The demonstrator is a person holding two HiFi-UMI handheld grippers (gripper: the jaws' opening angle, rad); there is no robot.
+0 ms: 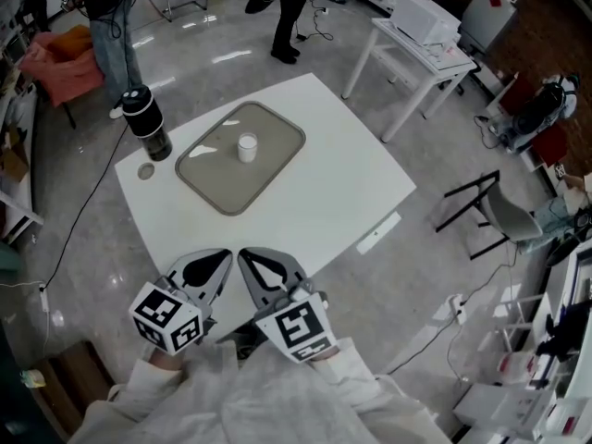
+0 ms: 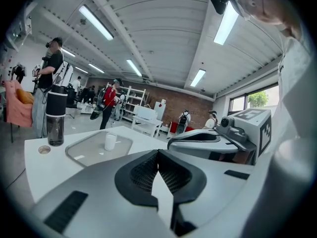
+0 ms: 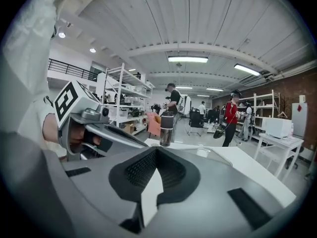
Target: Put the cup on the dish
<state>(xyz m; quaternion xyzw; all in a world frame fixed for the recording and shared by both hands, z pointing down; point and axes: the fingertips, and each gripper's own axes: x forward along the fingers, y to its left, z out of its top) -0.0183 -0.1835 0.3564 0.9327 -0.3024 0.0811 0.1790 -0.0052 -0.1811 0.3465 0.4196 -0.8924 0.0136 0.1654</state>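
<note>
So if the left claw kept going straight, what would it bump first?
The left claw would probably meet the bare table top, right of the tray; depth is unclear.

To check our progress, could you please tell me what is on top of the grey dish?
One small white cup stands upright near the middle of the grey dish; the rest of its surface shows bare. Only the patch under the cup is hidden.

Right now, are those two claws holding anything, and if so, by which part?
Nothing is held. The left claw and right claw are both shut and empty; the cup stands on the dish.
</note>
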